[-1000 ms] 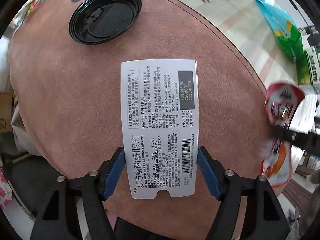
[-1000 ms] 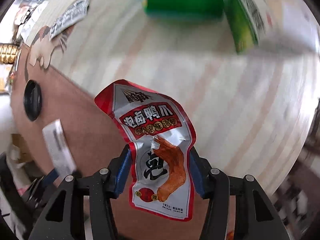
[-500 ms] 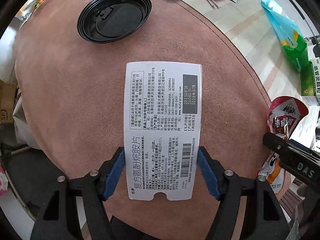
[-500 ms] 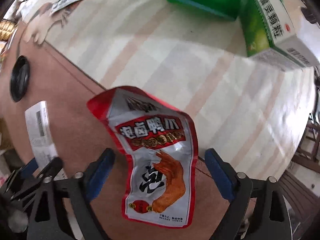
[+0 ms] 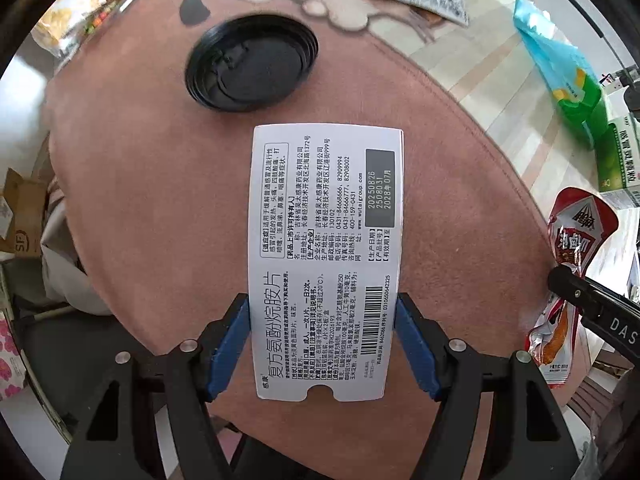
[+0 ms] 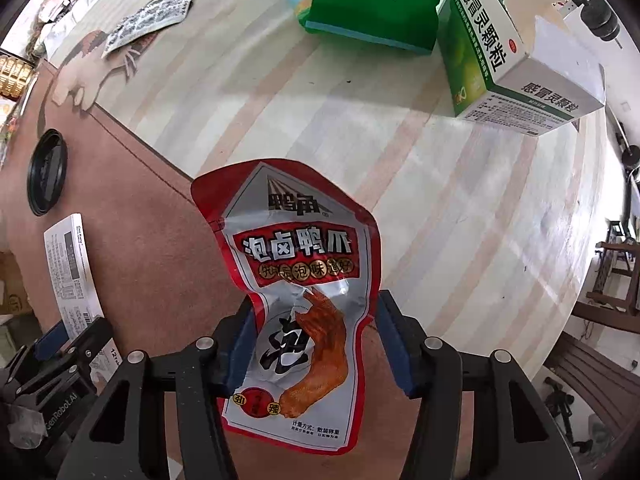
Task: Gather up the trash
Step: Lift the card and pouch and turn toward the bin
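My left gripper (image 5: 323, 340) is shut on a flat white medicine box (image 5: 324, 256) with black print, held over the brown tabletop. The box also shows at the left of the right wrist view (image 6: 72, 276). My right gripper (image 6: 314, 344) is shut on a red and silver snack pouch (image 6: 296, 292) with a chicken-foot picture. The pouch also shows at the right edge of the left wrist view (image 5: 572, 264), pinched by the right gripper's fingers (image 5: 592, 300).
A black plastic cup lid (image 5: 250, 62) lies on the brown mat (image 5: 140, 184). A green and blue bag (image 6: 372, 4) and a green and white medicine box (image 6: 516, 56) sit on the striped cloth (image 6: 320, 120). A printed foil sachet (image 6: 150, 16) lies further back.
My right gripper opened half a second ago and has closed again on the snack pouch. My left gripper still holds the white box and has shifted slightly nearer the black lid.
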The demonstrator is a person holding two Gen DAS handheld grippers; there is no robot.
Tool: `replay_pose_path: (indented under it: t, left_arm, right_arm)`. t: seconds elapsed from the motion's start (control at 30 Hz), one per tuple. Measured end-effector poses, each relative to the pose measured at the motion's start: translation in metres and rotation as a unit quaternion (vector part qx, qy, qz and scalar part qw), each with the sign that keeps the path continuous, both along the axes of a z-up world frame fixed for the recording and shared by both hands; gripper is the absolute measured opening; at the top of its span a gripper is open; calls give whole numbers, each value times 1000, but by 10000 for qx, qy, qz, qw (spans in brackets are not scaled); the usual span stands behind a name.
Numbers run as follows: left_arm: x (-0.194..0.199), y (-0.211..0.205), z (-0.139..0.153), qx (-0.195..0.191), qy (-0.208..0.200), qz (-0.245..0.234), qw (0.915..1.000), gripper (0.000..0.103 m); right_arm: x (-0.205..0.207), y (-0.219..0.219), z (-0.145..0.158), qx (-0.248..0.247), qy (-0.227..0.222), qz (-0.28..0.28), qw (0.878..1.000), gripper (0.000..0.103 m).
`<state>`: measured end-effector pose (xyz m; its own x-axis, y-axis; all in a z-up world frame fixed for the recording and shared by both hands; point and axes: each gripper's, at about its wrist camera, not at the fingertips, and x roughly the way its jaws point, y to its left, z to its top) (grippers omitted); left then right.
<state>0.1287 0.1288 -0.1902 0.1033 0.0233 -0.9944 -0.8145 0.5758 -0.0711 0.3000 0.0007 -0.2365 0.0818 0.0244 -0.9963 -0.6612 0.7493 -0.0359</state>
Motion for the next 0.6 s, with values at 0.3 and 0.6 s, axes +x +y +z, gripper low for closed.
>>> replay_pose_path:
  t: [0.3,0.6]
  left_arm:
    - [-40,-7,55,458,-375,163,9981,69]
    - [-115,7,70,614,-822,486,9935,69]
  right_arm:
    - [6,-20,58,552,60,83,9984,58]
    - [-79,-15,102,1144,211,482,9920,58]
